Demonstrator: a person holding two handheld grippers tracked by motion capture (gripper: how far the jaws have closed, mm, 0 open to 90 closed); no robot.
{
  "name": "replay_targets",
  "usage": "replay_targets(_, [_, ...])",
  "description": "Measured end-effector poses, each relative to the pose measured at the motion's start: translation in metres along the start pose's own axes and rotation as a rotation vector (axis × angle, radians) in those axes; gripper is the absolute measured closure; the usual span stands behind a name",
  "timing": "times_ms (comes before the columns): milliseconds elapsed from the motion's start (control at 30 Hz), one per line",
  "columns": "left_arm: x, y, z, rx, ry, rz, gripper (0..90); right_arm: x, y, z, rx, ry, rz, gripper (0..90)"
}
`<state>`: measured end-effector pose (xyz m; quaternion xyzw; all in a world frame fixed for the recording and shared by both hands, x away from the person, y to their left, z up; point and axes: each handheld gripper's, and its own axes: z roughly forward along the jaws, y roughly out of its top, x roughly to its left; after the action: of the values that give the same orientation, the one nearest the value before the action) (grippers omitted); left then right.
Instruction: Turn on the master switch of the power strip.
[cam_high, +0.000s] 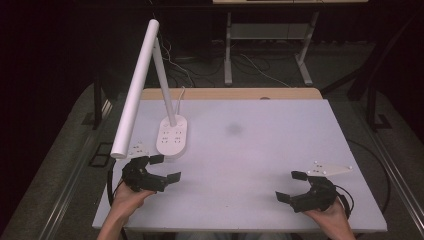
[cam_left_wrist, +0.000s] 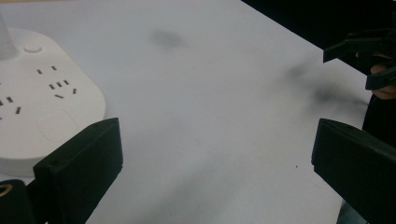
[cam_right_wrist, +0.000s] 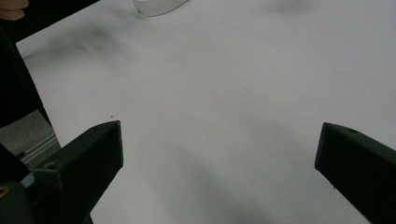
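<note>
Two grippers on the table and one lamp, that's the count. The left gripper (cam_high: 166, 168) sits at the near left, its two black blocky jaws spread wide with nothing between them, just beside the lamp's base (cam_high: 173, 135). The base is one smooth white oval slab of plastic, and the left gripper view shows several socket slots cut into its top plus one small round button (cam_left_wrist: 32, 48). From it one slanted white stem climbs to a long, round white tube head (cam_high: 135, 88) that hangs over the left edge of the table (cam_high: 260, 150). The table's top is matte, pale grey and flat, with one faint dark smudge (cam_high: 234, 129) near its middle. The right gripper (cam_high: 291, 185) rests at the near right, well apart from the lamp, jaws likewise splayed and holding nothing.
</note>
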<state>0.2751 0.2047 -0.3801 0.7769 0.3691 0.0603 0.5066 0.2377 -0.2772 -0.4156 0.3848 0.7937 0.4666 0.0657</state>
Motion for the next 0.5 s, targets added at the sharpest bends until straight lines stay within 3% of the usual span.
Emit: replay_targets(500, [0.016,0.022,-0.005,0.033,0.039,0.017,1.4,-0.001,0.000,-0.001,-0.002,-0.001,-0.004,0.5])
